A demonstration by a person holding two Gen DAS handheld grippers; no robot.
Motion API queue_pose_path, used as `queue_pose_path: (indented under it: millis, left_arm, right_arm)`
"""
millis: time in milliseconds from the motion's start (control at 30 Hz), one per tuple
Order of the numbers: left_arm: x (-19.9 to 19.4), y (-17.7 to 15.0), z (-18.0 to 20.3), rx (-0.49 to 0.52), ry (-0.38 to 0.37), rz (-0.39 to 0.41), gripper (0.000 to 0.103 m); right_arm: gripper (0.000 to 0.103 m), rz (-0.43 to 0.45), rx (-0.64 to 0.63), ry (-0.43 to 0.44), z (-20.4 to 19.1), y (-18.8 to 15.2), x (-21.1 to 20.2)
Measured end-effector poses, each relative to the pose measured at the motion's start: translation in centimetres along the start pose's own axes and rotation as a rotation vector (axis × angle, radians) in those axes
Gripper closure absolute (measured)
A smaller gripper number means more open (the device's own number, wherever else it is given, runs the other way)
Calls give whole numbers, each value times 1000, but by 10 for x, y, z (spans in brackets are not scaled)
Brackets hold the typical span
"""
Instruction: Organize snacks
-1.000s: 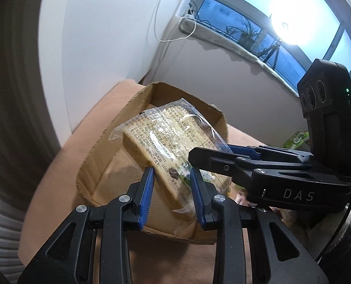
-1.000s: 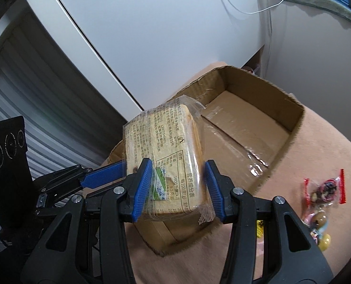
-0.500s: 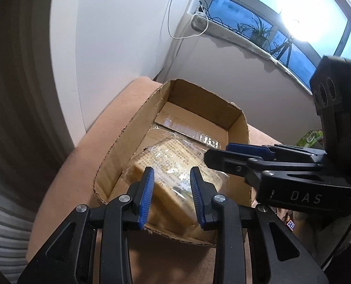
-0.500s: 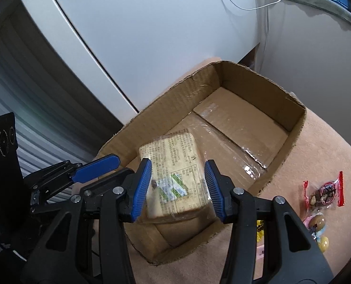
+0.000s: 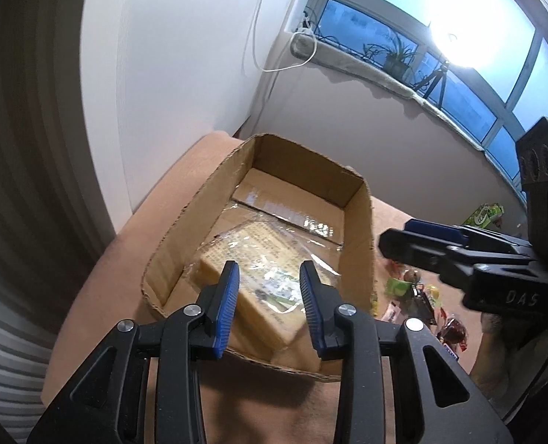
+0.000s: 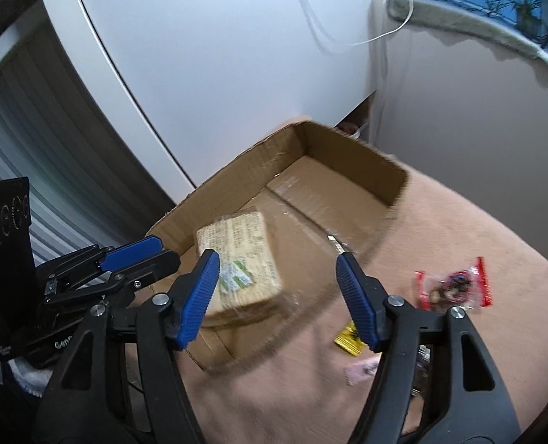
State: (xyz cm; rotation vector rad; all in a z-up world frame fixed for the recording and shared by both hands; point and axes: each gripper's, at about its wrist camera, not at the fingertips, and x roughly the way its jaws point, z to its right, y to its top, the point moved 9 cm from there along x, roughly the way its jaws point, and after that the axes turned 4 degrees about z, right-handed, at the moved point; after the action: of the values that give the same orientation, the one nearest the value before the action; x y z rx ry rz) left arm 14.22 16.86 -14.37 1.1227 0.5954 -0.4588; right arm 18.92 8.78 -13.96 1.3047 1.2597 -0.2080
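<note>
Bread pack (image 6: 238, 251) — clear-wrapped tan block — flat in box (image 6: 355, 162).

Left gripper (image 5: 269, 292): blue-padded jaws held a moderate gap apart, nothing clamped; pointed forward and downward. Right gripper (image 6: 277, 292): jaws spread wide, nothing held between the pads; angled downward. The two grippers are positioned side by side, near one another, not touching.

A plastic-wrapped bread pack (image 6: 238, 255) is lying flat inside the open cardboard box (image 6: 351, 151); small wrapped snacks (image 6: 455, 286) are lying scattered beside the box.
</note>
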Motion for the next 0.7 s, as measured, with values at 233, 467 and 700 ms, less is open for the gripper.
queue_pose_path:
  millis: [233, 467, 700]
  left_arm:
    - [-8, -4, 27, 59, -24, 23, 69]
    - [-11, -12, 60, 108, -72, 28, 69]
    - [-9, -29, 94, 147, -127, 6, 69]
  right_arm:
    - [34, 50, 12, -61, 34, -13, -49]
    - [21, 105, -18, -170, 72, -37, -95]
    - [21, 110, 22, -267, 116, -70, -130]
